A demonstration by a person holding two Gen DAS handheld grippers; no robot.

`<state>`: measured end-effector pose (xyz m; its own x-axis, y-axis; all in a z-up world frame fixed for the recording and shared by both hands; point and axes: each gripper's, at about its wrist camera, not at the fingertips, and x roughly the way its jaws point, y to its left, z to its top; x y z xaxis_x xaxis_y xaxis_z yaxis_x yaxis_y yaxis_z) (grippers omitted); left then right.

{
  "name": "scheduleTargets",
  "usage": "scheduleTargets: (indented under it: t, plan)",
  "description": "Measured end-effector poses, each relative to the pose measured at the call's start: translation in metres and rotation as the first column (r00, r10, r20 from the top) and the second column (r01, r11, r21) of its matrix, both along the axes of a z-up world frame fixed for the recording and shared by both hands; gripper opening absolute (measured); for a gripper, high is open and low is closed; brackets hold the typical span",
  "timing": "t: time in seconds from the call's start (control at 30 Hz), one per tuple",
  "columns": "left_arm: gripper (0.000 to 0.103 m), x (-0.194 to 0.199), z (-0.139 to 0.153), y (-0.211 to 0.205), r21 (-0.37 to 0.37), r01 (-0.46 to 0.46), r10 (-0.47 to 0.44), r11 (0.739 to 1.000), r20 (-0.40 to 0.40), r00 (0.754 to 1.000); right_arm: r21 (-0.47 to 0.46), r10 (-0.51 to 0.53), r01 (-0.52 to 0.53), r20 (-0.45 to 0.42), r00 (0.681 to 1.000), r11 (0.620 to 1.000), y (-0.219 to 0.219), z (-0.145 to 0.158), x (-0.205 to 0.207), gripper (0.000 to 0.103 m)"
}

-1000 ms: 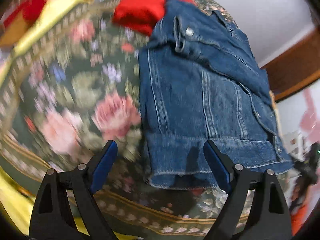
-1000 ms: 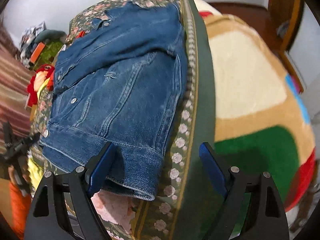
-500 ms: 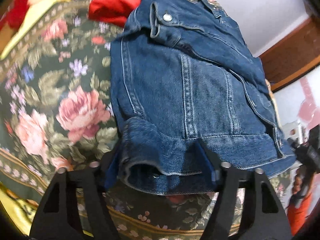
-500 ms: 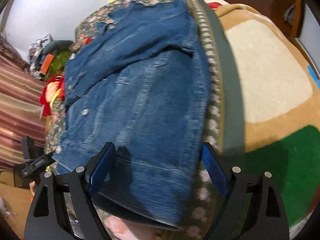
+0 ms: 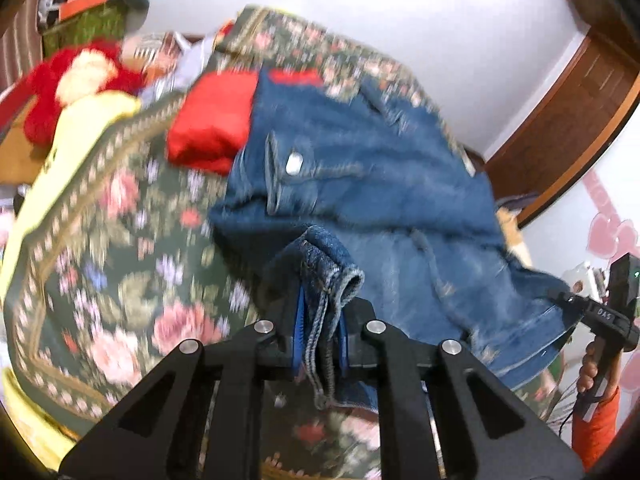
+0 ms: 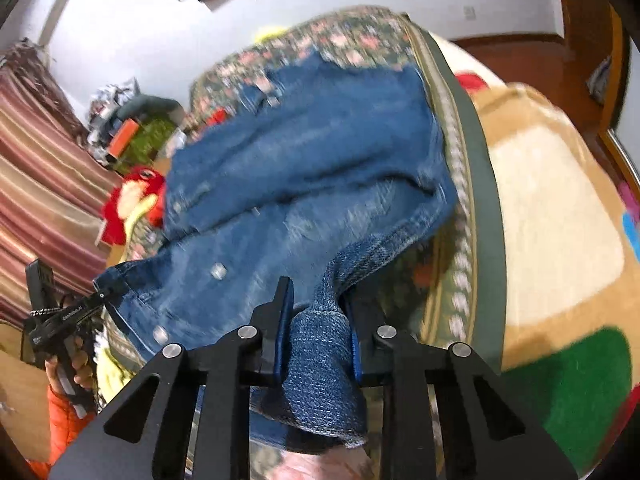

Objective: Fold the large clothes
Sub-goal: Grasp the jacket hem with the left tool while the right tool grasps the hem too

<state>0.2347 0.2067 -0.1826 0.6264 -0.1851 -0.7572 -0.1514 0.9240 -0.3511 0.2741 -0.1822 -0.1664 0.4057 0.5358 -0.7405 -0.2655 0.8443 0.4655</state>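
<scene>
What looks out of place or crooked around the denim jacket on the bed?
The denim jacket lies partly over a folded red garment at its far end. Nothing else stands out; no damage is visible.

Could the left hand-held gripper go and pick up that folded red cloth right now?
Probably not yet: the left hand-held gripper is closing on the denim jacket's hem. The red cloth lies partly tucked under the jacket's far edge.

Evenly lit indoors, bright and diffuse, without glare. Soft shadow under the lifted denim jacket point(image 5: 360, 184) hem on the floral bedspread point(image 5: 120, 240). Heavy motion blur across cloth and room in both views; sharp only close to the lens. Strong fisheye bending, black vignette at corners
</scene>
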Motion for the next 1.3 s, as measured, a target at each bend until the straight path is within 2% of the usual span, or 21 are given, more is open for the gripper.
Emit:
scheduleTargets:
  t: [0.1,0.17,0.3,0.4,0.5,0.6,0.7,0.87,0.97,1.07,1.1,1.23,1.3]
  plan:
    - [0.012,0.011,0.026,0.006,-0.021,0.008,-0.006,1.0,0.085,0.996,0.031,0.014,-0.015,0.037,0.999,0.999,0.006,0.015,0.012,0.019]
    - [0.012,0.026,0.043,0.006,0.001,0.011,-0.011,1.0,0.136,0.991,0.036,0.014,-0.016,0.068,0.998,0.999,0.01,0.026,0.023,0.019]
    - [0.012,0.064,0.065,0.007,0.032,0.005,-0.011,0.999,0.179,0.984,0.017,0.007,-0.01,0.144,0.99,1.0,0.016,0.049,0.046,0.019]
    - [0.012,0.093,0.076,0.014,0.043,-0.036,0.026,0.998,0.213,0.977,-0.004,-0.011,0.012,0.2,0.98,1.0,0.016,0.067,0.069,0.018]
    - [0.012,0.126,0.08,0.026,0.014,-0.082,0.077,0.997,0.234,0.969,-0.011,-0.033,0.037,0.222,0.974,0.999,0.012,0.072,0.096,0.018]
    - [0.012,0.164,0.068,0.036,-0.015,-0.101,0.102,0.995,0.204,0.974,-0.035,-0.048,0.058,0.241,0.969,0.998,0.017,0.069,0.127,0.018]
    - [0.013,0.202,0.047,0.037,0.032,-0.116,0.109,0.993,0.159,0.981,-0.063,-0.055,0.07,0.222,0.974,0.996,0.027,0.056,0.158,0.018]
    - [0.014,0.248,0.0,0.038,0.097,-0.106,0.098,0.99,0.086,0.991,-0.119,-0.071,0.088,0.14,0.988,0.989,0.039,0.017,0.209,0.018]
    - [0.017,0.266,-0.027,0.044,0.097,-0.104,0.101,0.99,0.029,0.994,-0.133,-0.073,0.085,0.095,0.993,0.987,0.041,-0.006,0.23,0.018]
    - [0.025,0.28,-0.054,0.053,0.072,-0.106,0.109,0.992,-0.038,0.993,-0.143,-0.076,0.081,0.039,0.996,0.986,0.04,-0.029,0.247,0.019]
    - [0.029,0.283,-0.061,0.056,0.067,-0.109,0.113,0.992,-0.062,0.992,-0.127,-0.085,0.085,0.005,0.996,0.988,0.037,-0.038,0.251,0.02]
    - [0.034,0.28,-0.073,0.06,0.055,-0.113,0.117,0.992,-0.082,0.99,-0.013,-0.124,0.124,-0.081,0.989,0.992,0.019,-0.047,0.251,0.021]
    - [0.046,0.275,-0.073,0.058,0.098,-0.105,0.114,0.99,-0.094,0.989,0.006,-0.111,0.112,-0.081,0.991,0.994,0.015,-0.04,0.247,0.022]
